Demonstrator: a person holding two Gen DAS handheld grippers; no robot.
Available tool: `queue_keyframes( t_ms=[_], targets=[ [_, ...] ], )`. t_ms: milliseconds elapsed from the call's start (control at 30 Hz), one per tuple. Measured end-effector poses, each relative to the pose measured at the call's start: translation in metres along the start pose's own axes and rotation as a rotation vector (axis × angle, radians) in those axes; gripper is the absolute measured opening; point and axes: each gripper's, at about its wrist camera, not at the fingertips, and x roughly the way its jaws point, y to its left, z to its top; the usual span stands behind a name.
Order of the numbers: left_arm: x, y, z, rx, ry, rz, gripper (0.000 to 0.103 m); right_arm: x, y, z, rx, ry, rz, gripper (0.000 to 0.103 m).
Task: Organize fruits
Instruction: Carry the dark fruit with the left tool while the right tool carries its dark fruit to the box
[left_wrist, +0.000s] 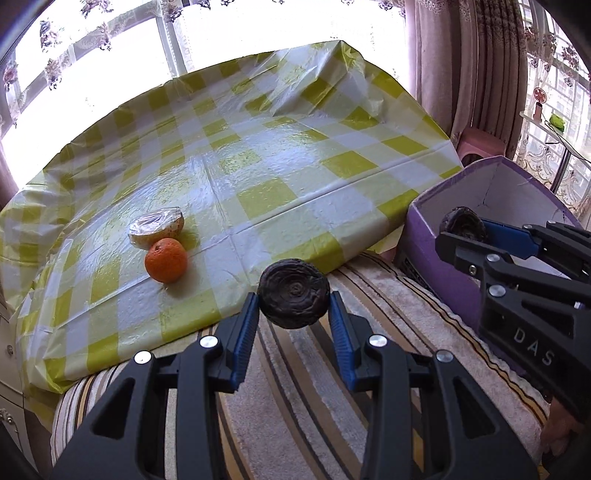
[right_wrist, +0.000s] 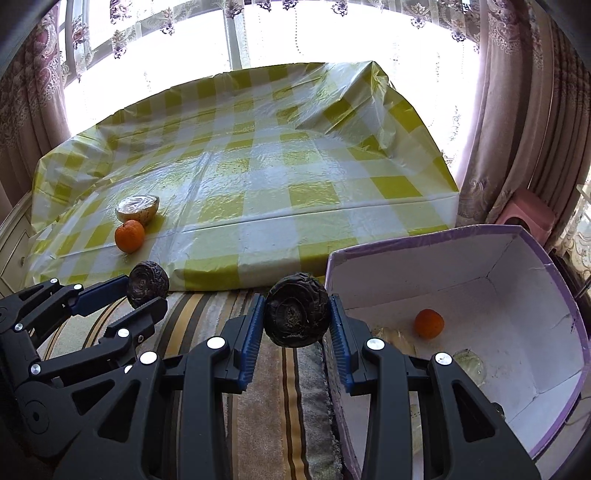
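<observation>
My left gripper (left_wrist: 293, 308) is shut on a dark wrinkled round fruit (left_wrist: 293, 293), held over the striped rug in front of the table. My right gripper (right_wrist: 297, 317) is shut on a second dark wrinkled fruit (right_wrist: 297, 310) at the left rim of the purple box (right_wrist: 576, 325). Each gripper shows in the other's view: the right one (left_wrist: 461, 230) over the purple box (left_wrist: 436, 266), the left one (right_wrist: 147, 286) by the table's front edge. An orange (right_wrist: 428, 324) lies inside the box. Another orange (left_wrist: 166, 260) and a plastic-wrapped cut fruit (left_wrist: 157, 226) rest on the tablecloth.
The table wears a yellow-and-white checked plastic cloth (left_wrist: 258, 166), rumpled at its far right corner. A striped rug (left_wrist: 314, 387) lies below both grippers. Curtains (right_wrist: 517, 129) and a pink stool (right_wrist: 524, 218) stand at the right, bright windows behind. A crumpled clear wrap (right_wrist: 469, 363) lies in the box.
</observation>
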Motion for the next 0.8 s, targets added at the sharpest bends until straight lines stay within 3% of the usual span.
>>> queue_keyframes(
  t_ms=[800],
  targets=[
    [0.019,-0.102,0.014,0.204,0.041,-0.119,0.039,-0.006,-0.108,-0.040,0.198,0.059,-0.174,0.034]
  ],
)
